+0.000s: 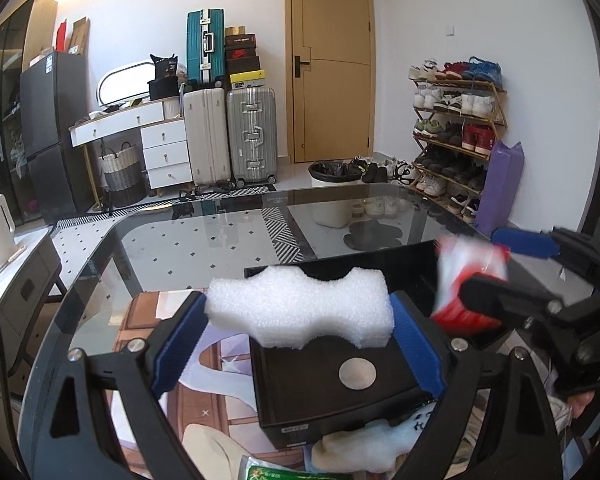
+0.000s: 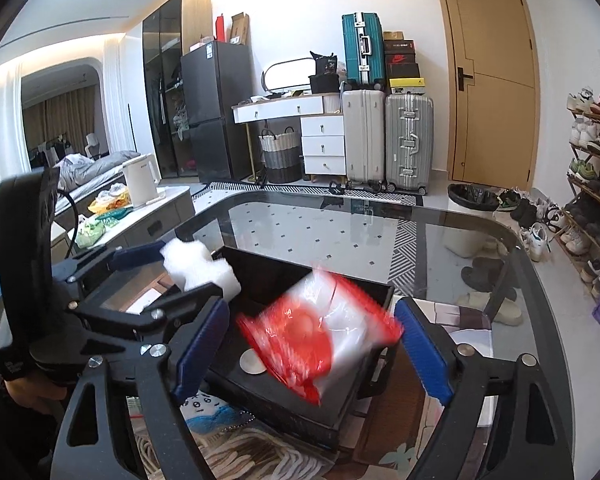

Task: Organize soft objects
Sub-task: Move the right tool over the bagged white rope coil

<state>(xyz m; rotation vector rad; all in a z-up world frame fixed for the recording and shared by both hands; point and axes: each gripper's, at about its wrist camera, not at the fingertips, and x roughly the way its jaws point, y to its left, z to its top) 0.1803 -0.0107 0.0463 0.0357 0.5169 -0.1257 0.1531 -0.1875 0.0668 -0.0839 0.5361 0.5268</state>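
In the left wrist view, the left gripper fills the lower half of the frame, its blue pads clamped on the two ends of a white foam block with wavy edges. The block sits at frame centre, held above an open black box with a silver disc on its floor. At the right edge of that frame, the right gripper appears with a blurred red-and-white plastic packet between its fingers.

In the right wrist view, the foam block shows at centre left. The packet lies in mid-frame over the box, smeared by motion. The right gripper is spread wide, both blue pads standing clear of the packet. Everything rests over a glass table.
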